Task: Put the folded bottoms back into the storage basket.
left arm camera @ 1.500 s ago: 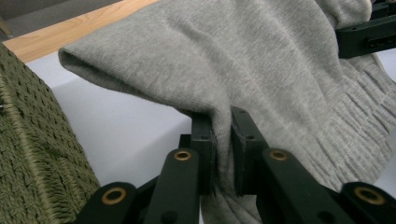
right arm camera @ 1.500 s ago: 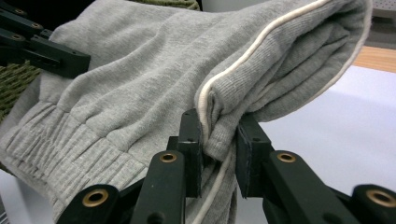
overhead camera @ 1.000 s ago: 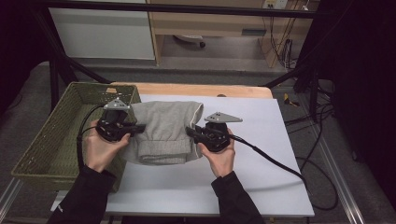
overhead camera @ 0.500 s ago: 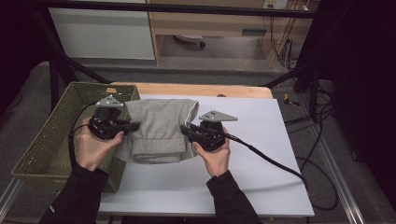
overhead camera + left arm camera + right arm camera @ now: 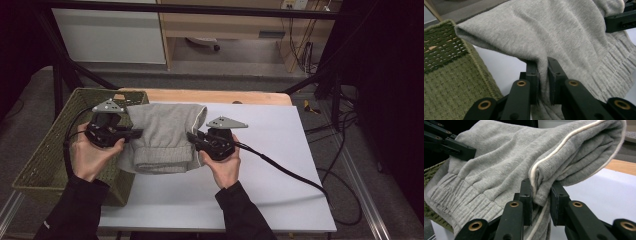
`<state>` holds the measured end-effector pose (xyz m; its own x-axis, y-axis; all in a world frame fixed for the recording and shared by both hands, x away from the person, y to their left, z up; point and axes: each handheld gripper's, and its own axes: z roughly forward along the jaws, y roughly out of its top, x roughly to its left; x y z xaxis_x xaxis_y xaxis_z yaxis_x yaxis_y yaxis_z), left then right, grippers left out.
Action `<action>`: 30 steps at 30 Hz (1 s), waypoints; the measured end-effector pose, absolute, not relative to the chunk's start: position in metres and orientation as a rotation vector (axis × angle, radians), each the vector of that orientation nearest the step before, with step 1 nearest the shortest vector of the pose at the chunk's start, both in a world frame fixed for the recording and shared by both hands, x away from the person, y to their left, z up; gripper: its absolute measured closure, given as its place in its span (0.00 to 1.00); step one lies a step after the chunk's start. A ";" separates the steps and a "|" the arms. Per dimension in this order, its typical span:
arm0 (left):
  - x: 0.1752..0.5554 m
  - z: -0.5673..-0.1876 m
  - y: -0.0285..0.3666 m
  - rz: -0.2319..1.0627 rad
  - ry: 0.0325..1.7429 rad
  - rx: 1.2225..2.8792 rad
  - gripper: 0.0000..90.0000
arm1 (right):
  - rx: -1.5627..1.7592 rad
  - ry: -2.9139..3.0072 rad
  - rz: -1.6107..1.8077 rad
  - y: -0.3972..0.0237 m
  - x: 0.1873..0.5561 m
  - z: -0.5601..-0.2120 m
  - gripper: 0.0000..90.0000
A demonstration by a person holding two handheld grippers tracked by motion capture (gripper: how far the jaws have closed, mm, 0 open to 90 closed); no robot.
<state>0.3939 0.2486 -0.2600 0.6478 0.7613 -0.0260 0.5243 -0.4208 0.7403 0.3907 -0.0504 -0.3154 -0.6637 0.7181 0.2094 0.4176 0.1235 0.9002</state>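
Folded grey sweatpants (image 5: 162,137) are soft and floppy, sagging between grips; left gripper (image 5: 131,133) and right gripper (image 5: 192,139) jaws clamp opposite side folds near the surface's (image 5: 260,150) left edge.

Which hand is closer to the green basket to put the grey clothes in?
Left. The left gripper pinches the folded grey garment right beside the green basket. The right gripper clamps the garment's far edge, over the white table.
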 end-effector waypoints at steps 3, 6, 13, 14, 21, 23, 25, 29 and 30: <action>0.394 -0.259 0.252 0.410 1.000 2.124 0.90 | 1.110 2.130 1.559 -0.046 0.391 -0.315 0.84; 0.394 -0.257 0.256 0.413 1.004 2.121 0.90 | 1.106 2.131 1.559 -0.042 0.391 -0.314 0.84; 0.394 -0.253 0.265 0.425 1.011 2.124 0.90 | 1.097 2.132 1.570 -0.034 0.391 -0.312 0.84; 0.394 -0.252 0.267 0.425 1.011 2.125 0.90 | 1.093 2.133 1.573 -0.032 0.391 -0.312 0.84; 0.392 -0.248 0.275 0.434 1.023 2.127 0.90 | 1.077 2.137 1.581 -0.022 0.392 -0.308 0.84; 0.392 -0.247 0.278 0.443 1.024 2.131 0.90 | 1.074 2.139 1.583 -0.019 0.392 -0.307 0.84; 0.391 -0.245 0.280 0.446 1.028 2.128 0.90 | 1.073 2.140 1.583 -0.017 0.392 -0.307 0.84; 0.390 -0.242 0.285 0.454 1.033 2.121 0.90 | 1.066 2.139 1.587 -0.011 0.392 -0.304 0.84; 0.390 -0.242 0.286 0.448 1.037 2.116 0.90 | 1.062 2.138 1.587 -0.010 0.391 -0.303 0.84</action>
<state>0.3902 0.2856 -0.2418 0.6149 0.7886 -0.0067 0.5360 -0.4117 0.7371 0.3915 -0.0099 -0.3035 -0.6931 0.6925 0.2002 0.3922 0.1292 0.9108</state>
